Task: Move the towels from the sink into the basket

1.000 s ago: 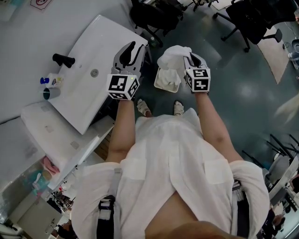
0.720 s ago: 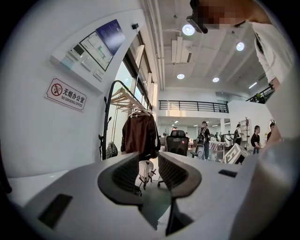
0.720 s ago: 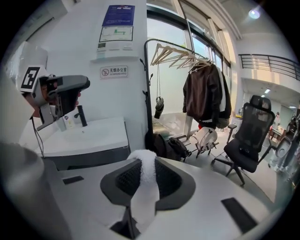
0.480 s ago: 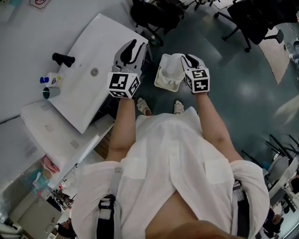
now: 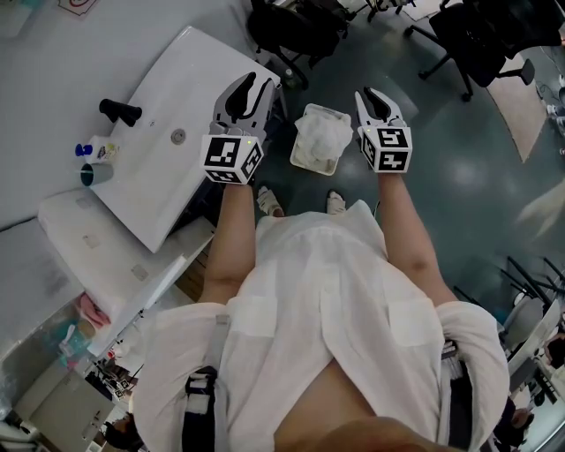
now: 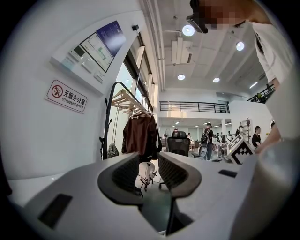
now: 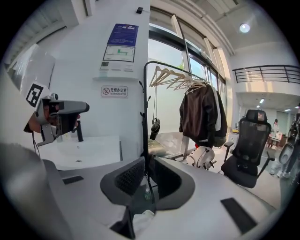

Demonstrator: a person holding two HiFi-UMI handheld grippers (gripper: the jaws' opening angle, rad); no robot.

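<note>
A white towel (image 5: 320, 134) lies crumpled in the basket (image 5: 309, 166) on the floor, right of the sink (image 5: 168, 106). The right gripper (image 5: 375, 99) hangs just right of the basket, narrow and empty, so nothing holds the towel. The left gripper (image 5: 258, 86) is at the sink's right edge, moderately apart, also empty. The sink shows no towel. The crumpled cloth possibly hides others beneath it.

Dark floor (image 5: 424, 141) carries white basket (image 5: 311, 167) w/ towels (image 5: 322, 132), nr sink (image 5: 203, 79); office chairs (image 5: 291, 26) beyond.
</note>
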